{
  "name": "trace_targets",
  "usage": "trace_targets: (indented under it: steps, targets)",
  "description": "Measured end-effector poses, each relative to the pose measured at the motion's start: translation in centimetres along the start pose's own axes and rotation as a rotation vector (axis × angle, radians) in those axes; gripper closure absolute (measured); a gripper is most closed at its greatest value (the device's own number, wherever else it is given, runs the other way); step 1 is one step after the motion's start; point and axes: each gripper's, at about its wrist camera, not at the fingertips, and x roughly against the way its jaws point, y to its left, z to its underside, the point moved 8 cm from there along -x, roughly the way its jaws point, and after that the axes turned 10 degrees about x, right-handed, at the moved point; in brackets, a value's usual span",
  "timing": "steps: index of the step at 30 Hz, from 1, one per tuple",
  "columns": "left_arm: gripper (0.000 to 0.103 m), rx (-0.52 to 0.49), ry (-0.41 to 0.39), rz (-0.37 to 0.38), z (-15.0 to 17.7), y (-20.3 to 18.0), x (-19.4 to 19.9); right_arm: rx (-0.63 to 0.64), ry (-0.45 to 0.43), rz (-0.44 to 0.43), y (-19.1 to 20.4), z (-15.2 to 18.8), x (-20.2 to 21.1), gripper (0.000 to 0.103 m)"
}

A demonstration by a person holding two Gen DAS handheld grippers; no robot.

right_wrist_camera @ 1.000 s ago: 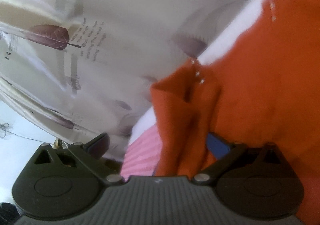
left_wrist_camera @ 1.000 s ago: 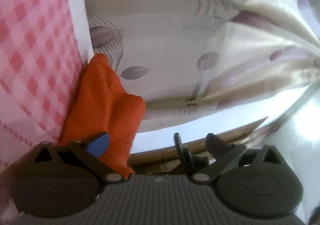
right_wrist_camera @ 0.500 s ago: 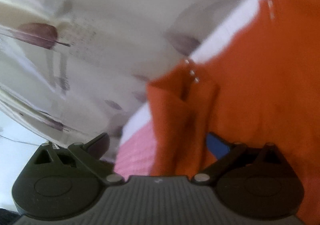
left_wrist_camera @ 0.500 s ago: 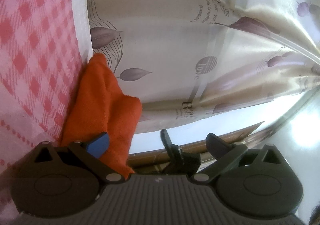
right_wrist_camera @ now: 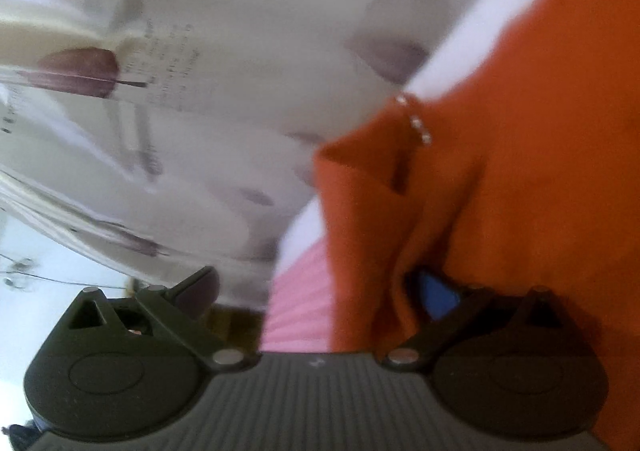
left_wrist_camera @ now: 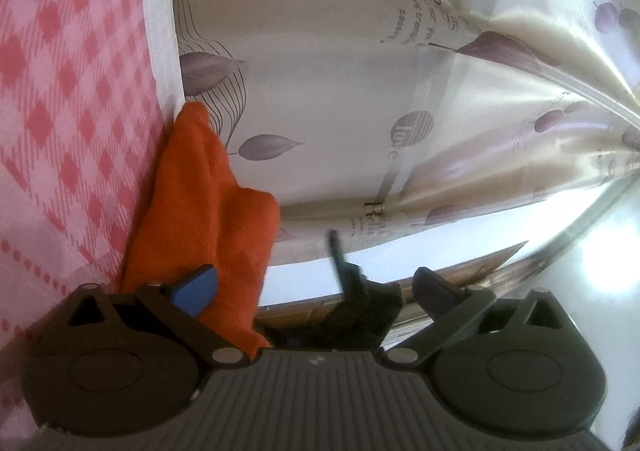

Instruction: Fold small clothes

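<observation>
The orange garment [right_wrist_camera: 520, 179] fills the right wrist view from 12 to 5 o'clock, lying on the pink checked cloth [left_wrist_camera: 60, 71] at its white border, with a raised fold running down toward 6 o'clock and small pale studs along one edge. Compared with a second ago it sits larger and further left in that view, and the picture is blurrier. The right gripper [right_wrist_camera: 316, 291] stands with its jaws spread wide; they have just been closing a little, with the fold of fabric between them against the blue-padded finger, not pinched. In the left wrist view the garment hangs at 8 o'clock, unchanged. The left gripper [left_wrist_camera: 316, 283] is spread too, its blue pad against the fabric. Behind, the leaf-printed curtain [left_wrist_camera: 360, 91] fills 12 to 3 o'clock.
</observation>
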Motion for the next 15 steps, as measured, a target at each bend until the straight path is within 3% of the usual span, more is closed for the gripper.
trace_targets:
  steps: [4, 9, 11, 12, 13, 15]
  targets:
    - [0.000, 0.005, 0.001, 0.004, 0.0, -0.1, 0.0, 0.090, 0.014, 0.125, 0.7, 0.4, -0.6, 0.008]
    - [0.000, 0.006, 0.000, 0.005, 0.0, -0.1, -0.1, 0.139, 0.025, 0.156, 0.6, 0.8, -0.7, 0.009]
    - [0.000, 0.008, -0.002, 0.005, 0.0, 0.0, 0.0, 0.185, 0.043, 0.216, 0.5, 0.9, -1.1, 0.028]
    - [0.000, 0.010, -0.009, 0.006, -0.1, 0.0, 0.1, 0.212, 0.056, 0.255, 0.4, 0.9, -1.3, 0.051]
    - [0.000, 0.012, -0.020, 0.007, -0.1, -0.1, 0.3, 0.236, 0.062, 0.284, 0.2, 0.9, -1.4, 0.065]
    - [0.000, 0.017, -0.048, 0.014, -0.4, -0.2, 0.7, 0.269, 0.058, 0.302, 0.0, 1.0, -1.3, 0.072]
